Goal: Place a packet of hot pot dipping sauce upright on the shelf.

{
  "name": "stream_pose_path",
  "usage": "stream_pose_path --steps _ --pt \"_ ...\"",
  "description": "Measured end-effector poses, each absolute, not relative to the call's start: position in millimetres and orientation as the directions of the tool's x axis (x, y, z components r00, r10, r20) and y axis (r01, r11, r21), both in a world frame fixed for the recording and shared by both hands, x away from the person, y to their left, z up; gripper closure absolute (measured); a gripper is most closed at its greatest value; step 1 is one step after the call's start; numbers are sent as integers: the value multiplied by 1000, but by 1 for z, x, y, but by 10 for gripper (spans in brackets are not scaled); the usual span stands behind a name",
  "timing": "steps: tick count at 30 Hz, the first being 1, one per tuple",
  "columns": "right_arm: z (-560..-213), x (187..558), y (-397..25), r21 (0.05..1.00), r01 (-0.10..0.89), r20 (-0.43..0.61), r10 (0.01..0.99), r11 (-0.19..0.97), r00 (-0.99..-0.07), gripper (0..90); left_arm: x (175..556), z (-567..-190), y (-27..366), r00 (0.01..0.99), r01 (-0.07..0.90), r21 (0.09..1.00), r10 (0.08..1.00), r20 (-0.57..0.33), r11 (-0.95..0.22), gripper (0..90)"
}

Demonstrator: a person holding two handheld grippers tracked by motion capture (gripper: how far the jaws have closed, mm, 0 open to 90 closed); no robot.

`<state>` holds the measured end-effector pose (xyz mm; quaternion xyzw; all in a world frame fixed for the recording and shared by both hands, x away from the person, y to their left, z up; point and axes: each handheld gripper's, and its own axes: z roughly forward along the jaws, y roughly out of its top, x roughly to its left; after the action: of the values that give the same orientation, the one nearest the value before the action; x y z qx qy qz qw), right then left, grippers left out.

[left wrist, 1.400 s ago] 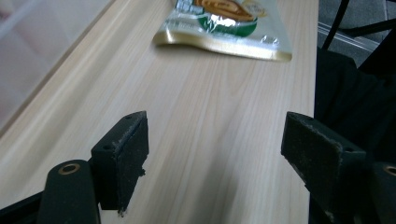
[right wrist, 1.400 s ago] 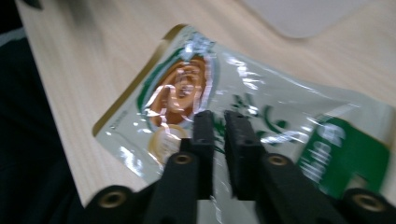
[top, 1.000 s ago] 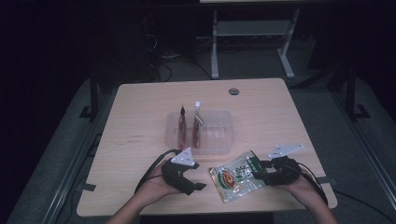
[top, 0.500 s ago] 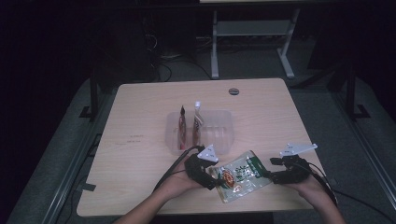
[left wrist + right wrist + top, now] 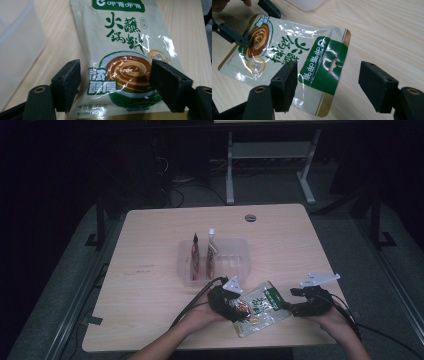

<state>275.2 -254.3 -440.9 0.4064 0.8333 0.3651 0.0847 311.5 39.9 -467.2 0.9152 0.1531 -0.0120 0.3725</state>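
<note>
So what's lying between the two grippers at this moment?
The green sauce packet lies flat on the table between the left gripper and right gripper, both open, one at each end of it; the high view shows this.

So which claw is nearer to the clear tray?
Left. The left claw sits just below the tray, over the sauce packet; the right claw is farther, beyond the packet's other end.

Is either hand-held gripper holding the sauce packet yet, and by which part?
Nothing is held. Both sets of jaws stand open around the sauce packet, which lies flat on the table.
</note>
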Motion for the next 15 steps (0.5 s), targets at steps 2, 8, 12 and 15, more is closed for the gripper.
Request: stream_pose_path --steps 2,8,12,15 --pt "-441 275 -255 679 615 154 741 402 -654 313 310 -468 40 954 285 685 270 -133 -670 313" --pt "-441 277 -256 682 608 143 741 406 -656 313 313 -469 43 950 289 700 286 -125 -653 450" --pt "-441 277 -256 685 607 143 743 402 -654 313 314 -469 45 947 286 707 303 -107 -646 601" --pt "-440 277 -257 686 608 145 745 399 -652 313 312 -469 44 949 272 707 303 -86 -653 706"
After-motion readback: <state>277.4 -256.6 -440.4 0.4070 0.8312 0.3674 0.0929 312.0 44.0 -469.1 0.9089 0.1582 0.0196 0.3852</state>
